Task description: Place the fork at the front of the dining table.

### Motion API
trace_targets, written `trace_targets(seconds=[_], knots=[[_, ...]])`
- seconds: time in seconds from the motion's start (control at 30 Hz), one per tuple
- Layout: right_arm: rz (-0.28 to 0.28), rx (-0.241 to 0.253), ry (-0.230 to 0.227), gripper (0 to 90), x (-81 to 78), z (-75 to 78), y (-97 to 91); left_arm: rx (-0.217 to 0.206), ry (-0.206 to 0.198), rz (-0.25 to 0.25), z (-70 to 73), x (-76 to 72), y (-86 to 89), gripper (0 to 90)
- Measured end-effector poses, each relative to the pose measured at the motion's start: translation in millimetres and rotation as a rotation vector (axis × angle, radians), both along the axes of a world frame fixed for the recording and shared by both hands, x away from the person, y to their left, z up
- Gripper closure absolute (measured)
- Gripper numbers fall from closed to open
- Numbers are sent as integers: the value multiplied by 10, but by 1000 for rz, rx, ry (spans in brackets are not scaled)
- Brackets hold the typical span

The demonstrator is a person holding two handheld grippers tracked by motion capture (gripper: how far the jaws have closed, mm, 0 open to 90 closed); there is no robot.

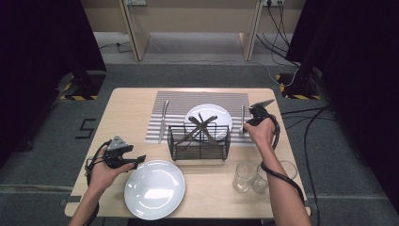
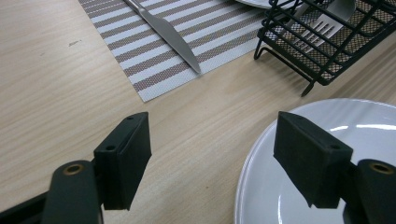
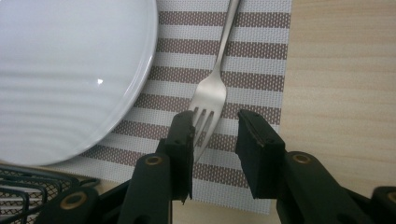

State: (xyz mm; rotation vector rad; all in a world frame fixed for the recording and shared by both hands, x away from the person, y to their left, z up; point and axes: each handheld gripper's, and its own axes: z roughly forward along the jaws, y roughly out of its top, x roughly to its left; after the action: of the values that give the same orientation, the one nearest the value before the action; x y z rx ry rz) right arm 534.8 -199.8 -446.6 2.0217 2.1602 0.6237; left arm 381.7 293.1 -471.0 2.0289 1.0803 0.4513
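Observation:
A silver fork (image 3: 212, 91) lies flat on the striped placemat (image 3: 261, 60), right of a white plate (image 3: 60, 70). My right gripper (image 3: 215, 140) hangs just over the fork's tines, open, the tines in the gap beside one pad without being pinched. In the high view this gripper (image 1: 248, 122) is at the mat's right edge by the fork (image 1: 243, 117). My left gripper (image 2: 212, 154) is open and holds nothing, low over the wood at the left rim of a second white plate (image 2: 364, 130). That gripper (image 1: 140, 160) sits at the front left.
A black wire basket (image 1: 199, 146) with crossed cutlery stands mid-table, in front of the plate on the mat (image 1: 221, 115). A knife (image 1: 163, 120) lies on the mat's left side. Clear glasses (image 1: 243, 176) stand front right. The front plate (image 1: 154, 188) is near the table edge.

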Motion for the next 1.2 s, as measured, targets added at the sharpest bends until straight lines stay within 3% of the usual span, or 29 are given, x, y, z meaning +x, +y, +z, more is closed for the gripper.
trace_targets(seconds=[1.2], knots=[[47,61,-26,631,-381,205,-32,-1,-1,-3,-4,-7,-28,271]])
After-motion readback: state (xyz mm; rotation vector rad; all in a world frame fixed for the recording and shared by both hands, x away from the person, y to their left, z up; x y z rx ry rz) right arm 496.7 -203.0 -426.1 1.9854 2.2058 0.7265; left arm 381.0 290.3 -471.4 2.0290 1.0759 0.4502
